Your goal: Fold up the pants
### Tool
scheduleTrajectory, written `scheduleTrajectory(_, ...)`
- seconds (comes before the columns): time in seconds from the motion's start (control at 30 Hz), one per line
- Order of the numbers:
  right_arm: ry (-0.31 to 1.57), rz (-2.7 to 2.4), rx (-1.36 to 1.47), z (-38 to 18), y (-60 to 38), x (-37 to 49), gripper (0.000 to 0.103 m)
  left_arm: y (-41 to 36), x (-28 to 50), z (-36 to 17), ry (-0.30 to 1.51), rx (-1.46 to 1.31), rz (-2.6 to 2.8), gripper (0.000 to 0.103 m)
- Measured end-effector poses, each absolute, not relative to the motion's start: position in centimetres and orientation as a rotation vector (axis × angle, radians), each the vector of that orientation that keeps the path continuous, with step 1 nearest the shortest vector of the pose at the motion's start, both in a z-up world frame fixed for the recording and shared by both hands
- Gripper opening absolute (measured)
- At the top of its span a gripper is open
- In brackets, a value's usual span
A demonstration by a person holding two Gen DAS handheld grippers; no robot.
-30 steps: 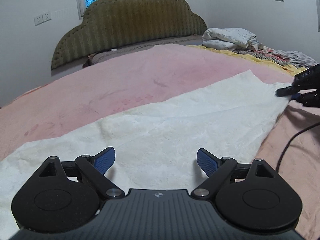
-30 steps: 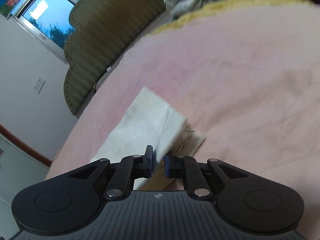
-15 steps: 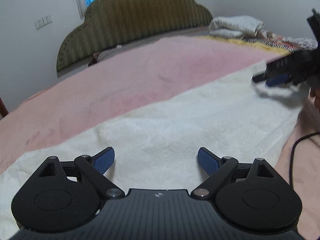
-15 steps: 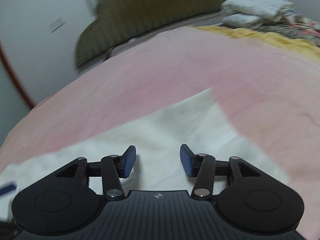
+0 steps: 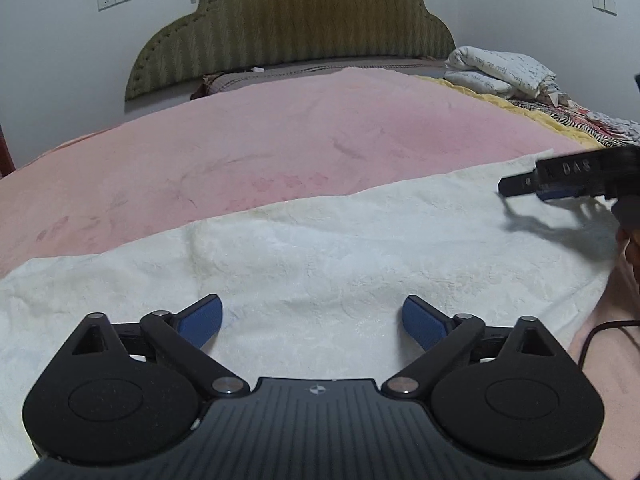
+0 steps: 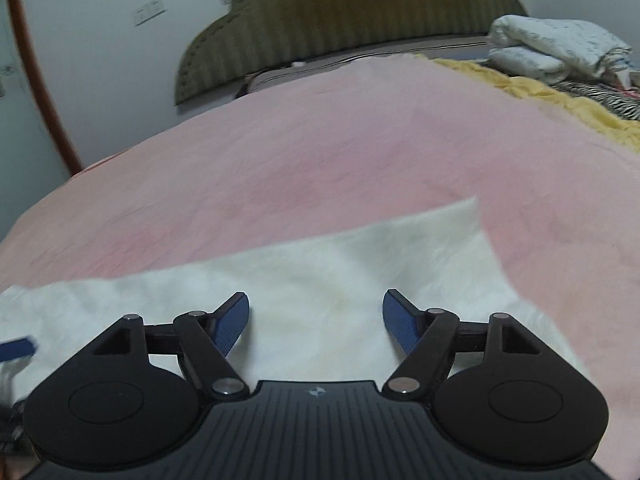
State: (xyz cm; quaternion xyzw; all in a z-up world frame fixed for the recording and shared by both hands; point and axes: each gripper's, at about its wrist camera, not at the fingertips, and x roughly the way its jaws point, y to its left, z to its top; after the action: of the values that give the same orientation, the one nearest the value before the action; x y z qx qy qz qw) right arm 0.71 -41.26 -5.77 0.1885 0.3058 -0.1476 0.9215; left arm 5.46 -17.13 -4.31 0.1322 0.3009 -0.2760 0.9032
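Observation:
The white pants (image 5: 320, 248) lie flat in a long band across the pink blanket (image 5: 280, 140). They also show in the right wrist view (image 6: 340, 280), where their far end makes a corner at the right. My left gripper (image 5: 312, 320) is open and empty, low over the pants. My right gripper (image 6: 316, 320) is open and empty above the right end of the pants. It also shows at the right edge of the left wrist view (image 5: 560, 184), hovering above the cloth with its shadow below it.
A green padded headboard (image 5: 292, 28) stands at the far end of the bed. Folded white bedding (image 5: 500, 72) and a yellow and striped blanket (image 5: 560, 120) lie at the far right. A black cable (image 5: 608, 328) runs beside the pants at the right.
My right gripper has let go of the pants end and opened wide. It has swung to face the headboard above the flat cloth. My left gripper stays open over the pants.

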Motion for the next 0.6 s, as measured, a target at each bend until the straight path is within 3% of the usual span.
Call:
scheduleTrajectory(0.27,0.367,-0.398,0.694,-3.7,-43.9,-8.9,0.074,-16.4,6.0,-4.6,0.655,0.210,-0.578,0.103)
scheduleTrajectory(0.5,0.432,-0.197,1.156,-8.1,-45.0,-15.8,0.076,-16.3,5.8,-4.7,0.655,0.207,-0.578,0.103)
scheduleTrajectory(0.6,0.473,-0.171,1.107,-8.8,-43.9,-14.9,0.075,-16.3,5.8,-4.7,0.655,0.207,-0.578,0.103)
